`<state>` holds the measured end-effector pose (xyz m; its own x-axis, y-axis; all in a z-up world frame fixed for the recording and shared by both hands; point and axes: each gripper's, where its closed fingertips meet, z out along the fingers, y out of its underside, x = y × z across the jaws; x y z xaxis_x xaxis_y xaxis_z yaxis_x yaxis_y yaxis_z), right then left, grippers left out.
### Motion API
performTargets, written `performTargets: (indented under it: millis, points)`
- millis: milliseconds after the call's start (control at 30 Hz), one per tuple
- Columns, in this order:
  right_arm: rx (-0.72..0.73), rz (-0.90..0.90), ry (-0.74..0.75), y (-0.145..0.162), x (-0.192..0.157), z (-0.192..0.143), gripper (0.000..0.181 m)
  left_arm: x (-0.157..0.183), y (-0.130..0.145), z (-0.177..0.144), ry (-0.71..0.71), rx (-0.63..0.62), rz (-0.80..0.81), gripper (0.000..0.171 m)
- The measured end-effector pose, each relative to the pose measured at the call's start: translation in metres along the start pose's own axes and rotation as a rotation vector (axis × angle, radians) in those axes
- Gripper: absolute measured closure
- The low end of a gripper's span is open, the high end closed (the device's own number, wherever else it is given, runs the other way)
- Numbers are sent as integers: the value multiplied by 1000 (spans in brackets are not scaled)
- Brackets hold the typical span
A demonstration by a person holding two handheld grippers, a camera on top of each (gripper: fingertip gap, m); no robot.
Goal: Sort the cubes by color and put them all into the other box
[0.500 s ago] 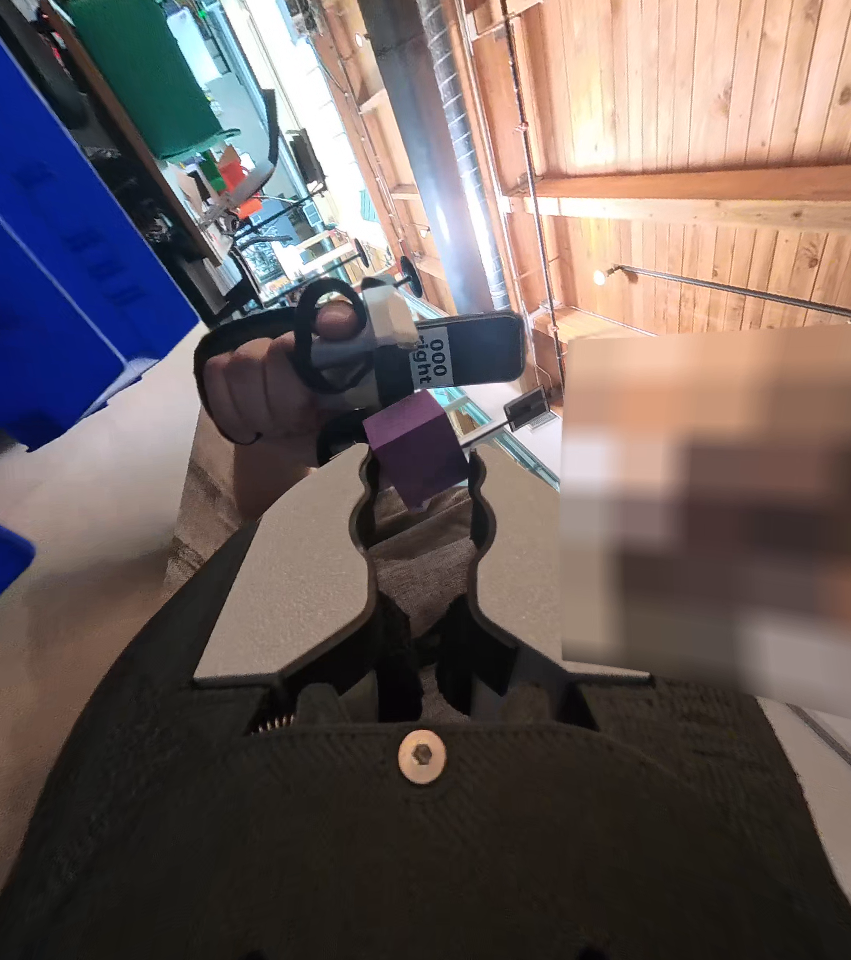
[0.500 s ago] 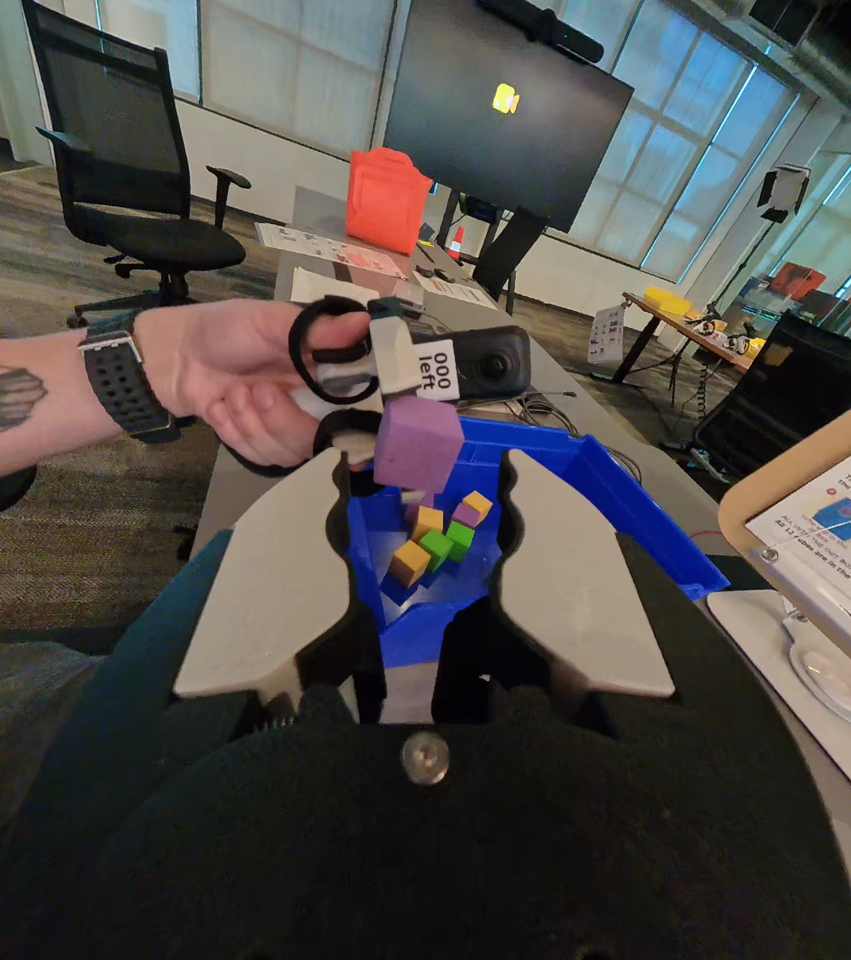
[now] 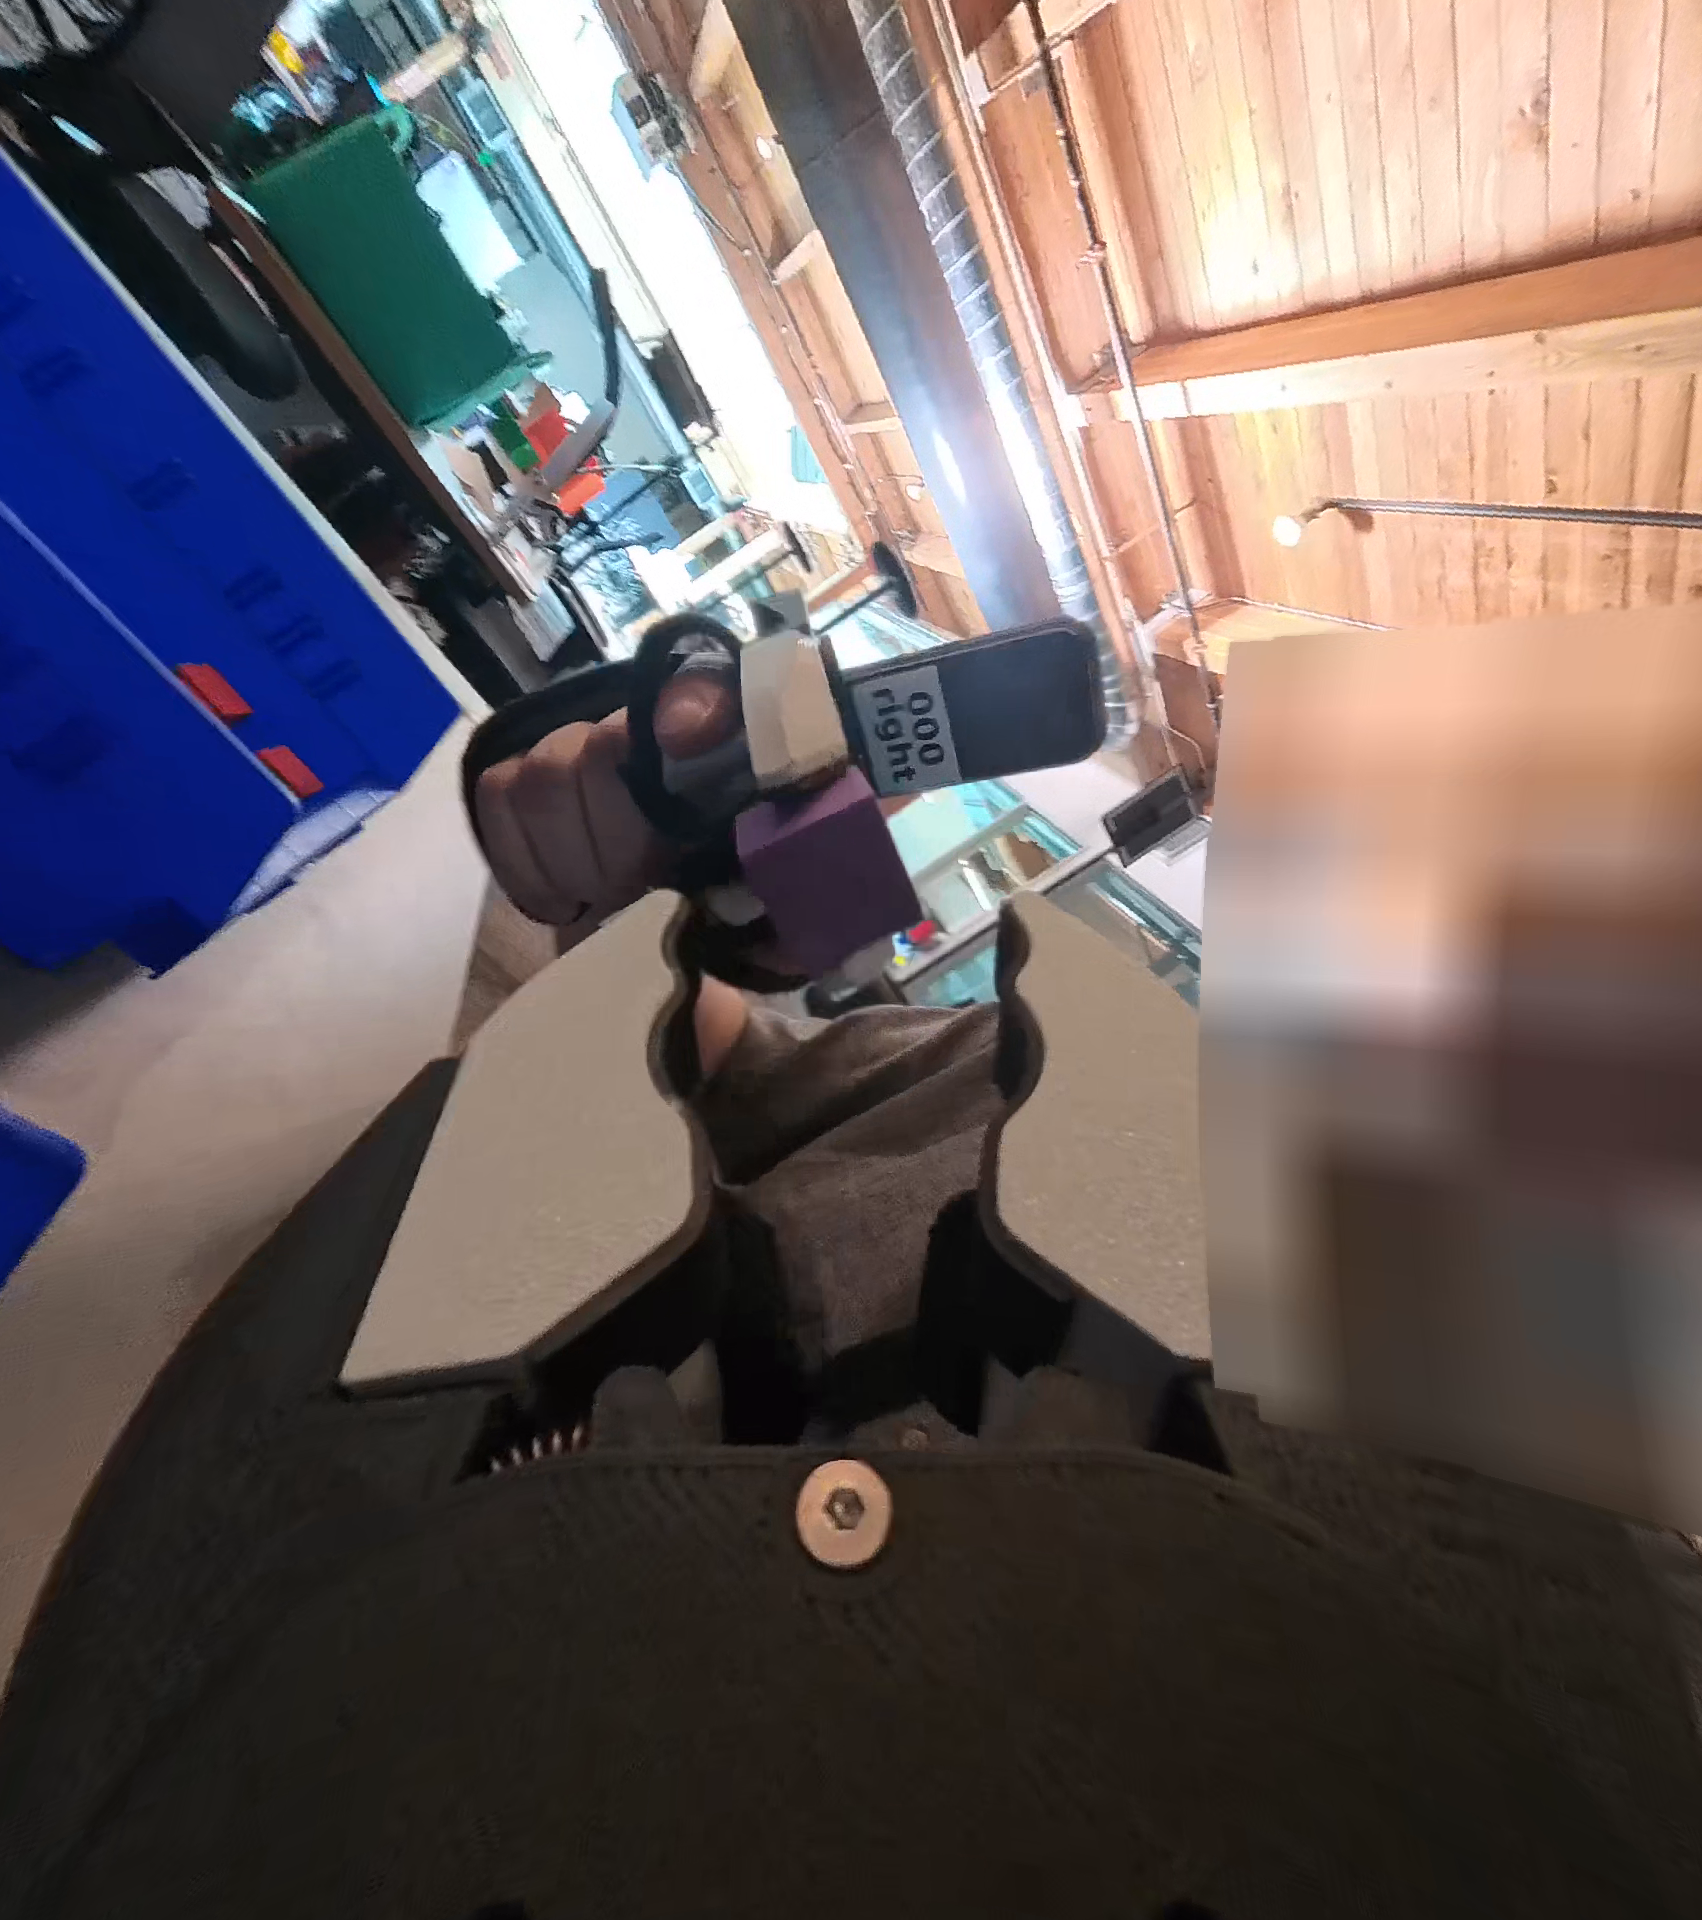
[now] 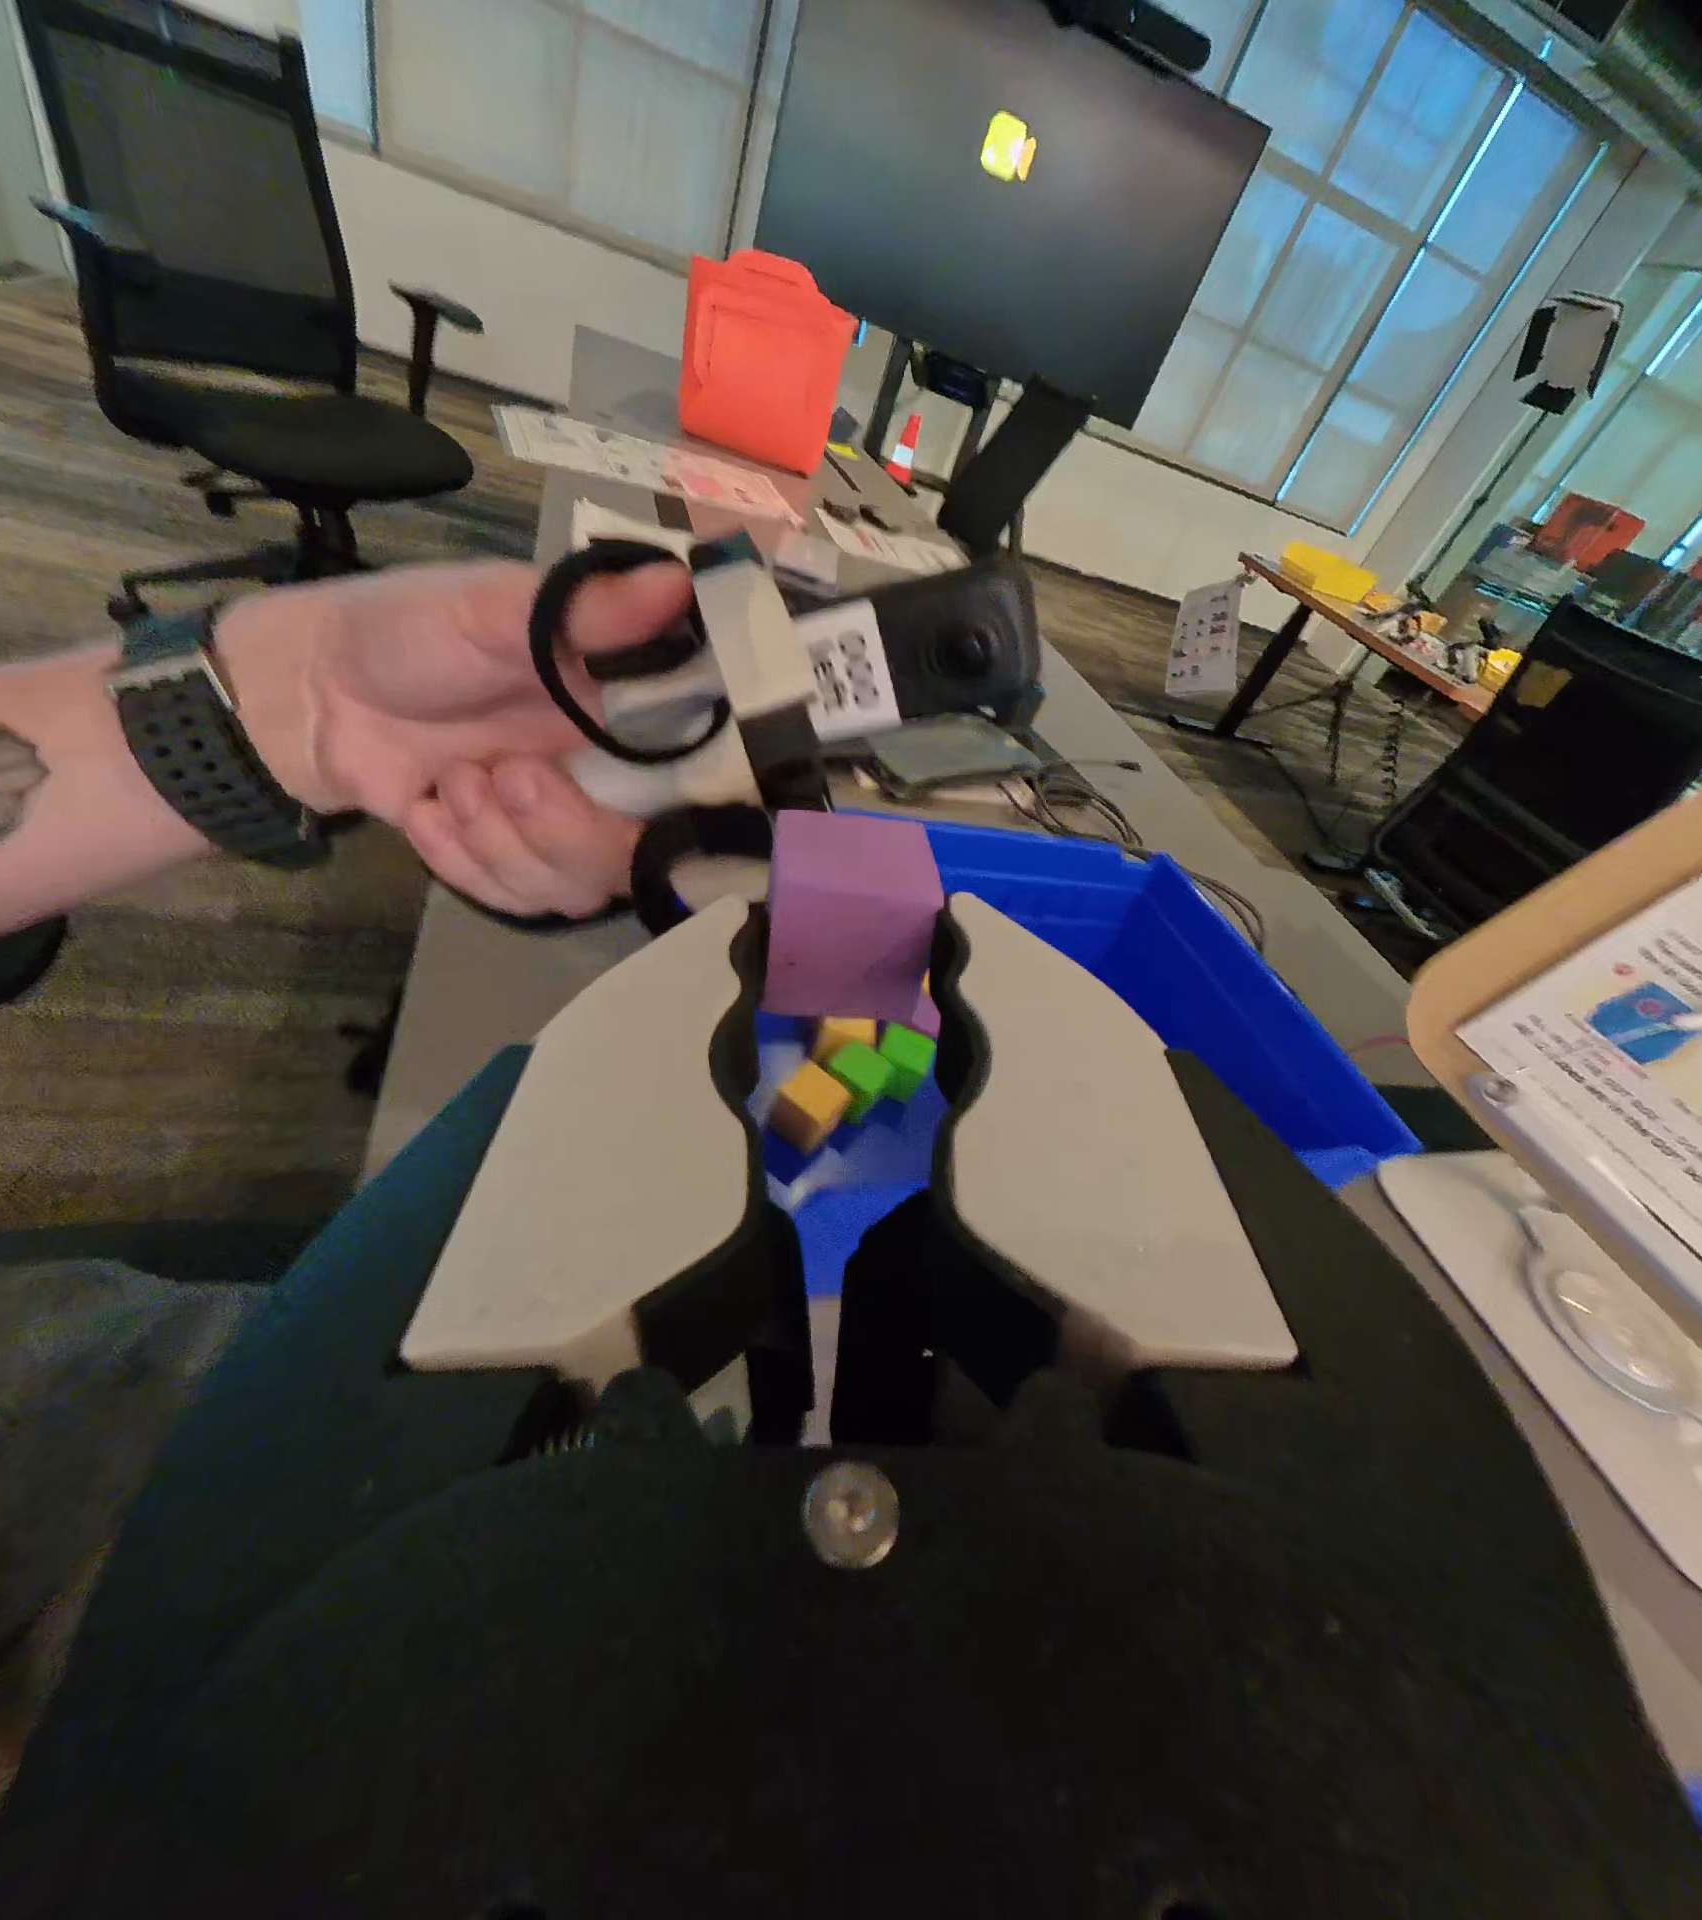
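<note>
Right wrist view looks over a blue bin (image 4: 1190,987) lying beyond and below the jaws on a grey table (image 4: 473,966), with an office chair (image 4: 234,343) off to the left, a dark screen (image 4: 1013,208) far ahead, an orange bag (image 4: 764,358) on the table's far end and a sheet on a wooden board (image 4: 1657,1060) to the right. Small yellow, green and purple blocks (image 4: 862,1081) sit in the bin, seen through the gap between the fingers.

The purple cube (image 4: 847,925) sits right at the fingertips of the right gripper (image 4: 847,935), and both tips look pressed against its sides, so that gripper is clenched on it. It is a cube, so no long axis to speak of; one corner tips toward the camera. It hangs above the bin's near end.

The left gripper (image 3: 842,935) faces the other way, its fingers spread with a wide gap and nothing between them, so it is released. From its camera the cube (image 3: 826,883) sits just beyond its tips, slightly left of centre. The right gripper is plainly the nearer one.

The left hand (image 4: 431,717) reaches in from the left, wrist level, a watch (image 4: 192,748) on it; the right hand (image 3: 566,821) is fisted round its handle
</note>
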<state>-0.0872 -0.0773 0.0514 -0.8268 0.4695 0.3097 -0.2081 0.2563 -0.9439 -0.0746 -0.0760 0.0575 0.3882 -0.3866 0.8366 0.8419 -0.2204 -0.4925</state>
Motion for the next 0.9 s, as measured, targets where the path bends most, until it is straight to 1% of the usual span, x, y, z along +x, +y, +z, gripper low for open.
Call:
performTargets:
  millis: [33, 100, 133, 167, 267, 333, 367, 467, 533, 567, 800, 900]
  points:
    - [-37, -22, 13, 5, 6, -9, 151, -1, -3, -2, -35, 8, 27, 116]
    - [-159, -57, 38, 22, 25, -33, 151, -4, -10, -10, -141, 30, 100, 112]
    - [-251, -53, 40, 36, 37, -47, 151, -6, -15, -16, -210, 43, 142, 108]
    - [-351, -33, 19, 52, 45, -62, 151, -7, -19, -21, -267, 56, 186, 104]
    - [-684, 36, -77, 112, 59, -106, 151, -3, -28, -34, -372, 77, 291, 103]
    - [-920, 91, -163, 155, 58, -136, 151, 0, -28, -38, -403, 66, 314, 103]
    - [-1011, 121, -207, 174, 55, -148, 151, 1, -28, -38, -412, 64, 319, 103]
    - [-1203, 168, -313, 215, 46, -166, 151, 2, -28, -42, -440, 64, 321, 104]
    - [-1290, 175, -356, 231, 41, -172, 151, 0, -26, -44, -460, 49, 318, 106]
    - [-1310, 173, -364, 236, 41, -172, 151, 0, -26, -46, -469, 51, 316, 107]
    - [-1368, 179, -390, 251, 36, -162, 151, 1, -30, -58, -477, 83, 308, 109]
    - [-1337, 174, -392, 249, 36, -154, 150, 0, -29, -59, -486, 74, 307, 109]
